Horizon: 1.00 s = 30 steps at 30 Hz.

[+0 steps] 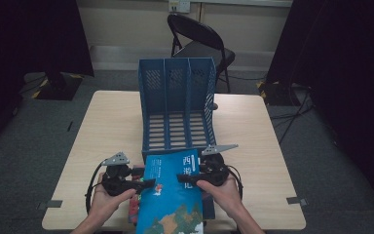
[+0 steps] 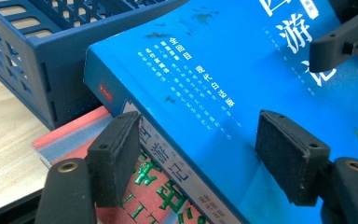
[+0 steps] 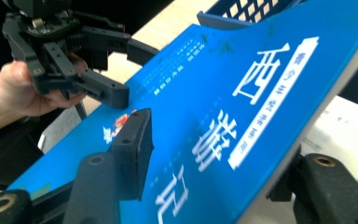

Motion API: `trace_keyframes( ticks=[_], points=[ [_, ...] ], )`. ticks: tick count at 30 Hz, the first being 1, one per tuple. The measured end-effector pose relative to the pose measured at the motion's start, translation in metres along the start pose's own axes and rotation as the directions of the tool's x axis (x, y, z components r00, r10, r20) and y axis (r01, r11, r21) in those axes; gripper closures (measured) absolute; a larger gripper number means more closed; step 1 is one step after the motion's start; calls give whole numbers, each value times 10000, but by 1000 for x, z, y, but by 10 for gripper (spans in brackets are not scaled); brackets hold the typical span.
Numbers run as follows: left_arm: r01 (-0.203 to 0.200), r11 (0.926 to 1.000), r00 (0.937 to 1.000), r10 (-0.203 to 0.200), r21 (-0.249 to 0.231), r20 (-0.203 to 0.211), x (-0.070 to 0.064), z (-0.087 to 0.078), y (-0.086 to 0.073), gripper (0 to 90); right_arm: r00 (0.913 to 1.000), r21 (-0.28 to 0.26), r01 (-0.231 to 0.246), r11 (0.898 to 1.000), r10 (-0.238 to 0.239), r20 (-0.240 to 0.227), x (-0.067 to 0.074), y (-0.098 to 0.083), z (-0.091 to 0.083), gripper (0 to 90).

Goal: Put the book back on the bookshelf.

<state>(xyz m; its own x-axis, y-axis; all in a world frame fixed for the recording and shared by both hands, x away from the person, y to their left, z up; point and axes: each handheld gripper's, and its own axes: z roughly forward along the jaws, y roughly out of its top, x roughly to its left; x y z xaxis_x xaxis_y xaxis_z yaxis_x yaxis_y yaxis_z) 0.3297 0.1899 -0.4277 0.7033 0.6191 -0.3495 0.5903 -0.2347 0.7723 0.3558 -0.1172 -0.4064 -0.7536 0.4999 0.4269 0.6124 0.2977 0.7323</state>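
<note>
A glossy blue paperback book lies at six o'clock from the blue slotted plastic file rack, the right gripper pinching its edge, the left gripper spread astride its spine.

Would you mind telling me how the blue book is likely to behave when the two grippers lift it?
The blue book looks thick, so probably heavy for its size and stiff rather than floppy. Its cover shines glossy, so the pads may slip. Gripped at opposite edges by the left gripper and right gripper, it may tilt.
</note>
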Motion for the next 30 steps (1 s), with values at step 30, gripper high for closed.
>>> trace_keyframes(
  ticks=[30],
  points=[
    [1405, 9901, 9794, -1397, 46, 1456, 8, 8, 2, 185, 9940, -1020, 907, 9906, -963, -515, 17, 2, -4, 785]
  ],
)
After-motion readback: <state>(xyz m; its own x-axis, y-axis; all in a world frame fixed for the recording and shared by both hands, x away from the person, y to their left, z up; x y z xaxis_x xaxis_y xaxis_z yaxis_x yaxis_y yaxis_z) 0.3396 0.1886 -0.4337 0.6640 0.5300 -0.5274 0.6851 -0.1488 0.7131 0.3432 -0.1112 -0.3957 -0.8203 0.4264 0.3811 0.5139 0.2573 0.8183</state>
